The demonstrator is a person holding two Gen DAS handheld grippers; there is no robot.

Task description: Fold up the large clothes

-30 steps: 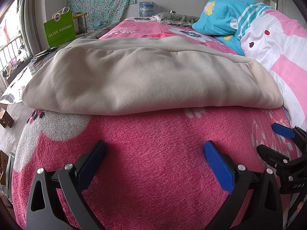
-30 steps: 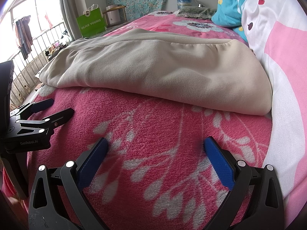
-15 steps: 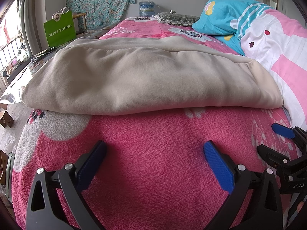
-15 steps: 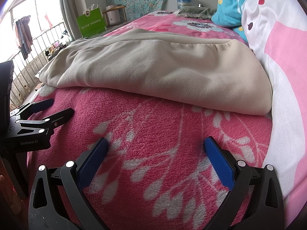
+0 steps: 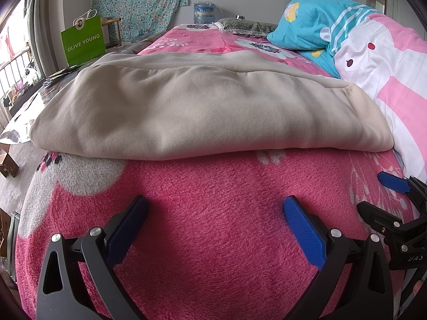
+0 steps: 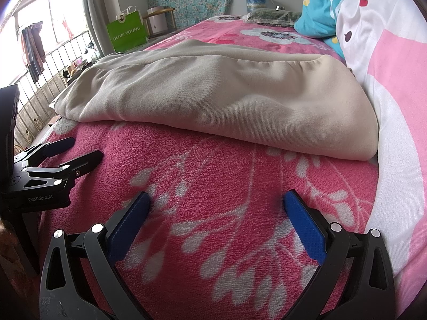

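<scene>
So both grippers, left gripper [image 5: 213, 229] and right gripper [image 6: 216, 226], are sitting jaws spread, empty; I'd be pinching the beige garment [image 5: 200, 112] at its near corners evenly.

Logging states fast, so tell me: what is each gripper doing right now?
Left gripper: open, holding nothing.
Right gripper: open, holding nothing.
</scene>
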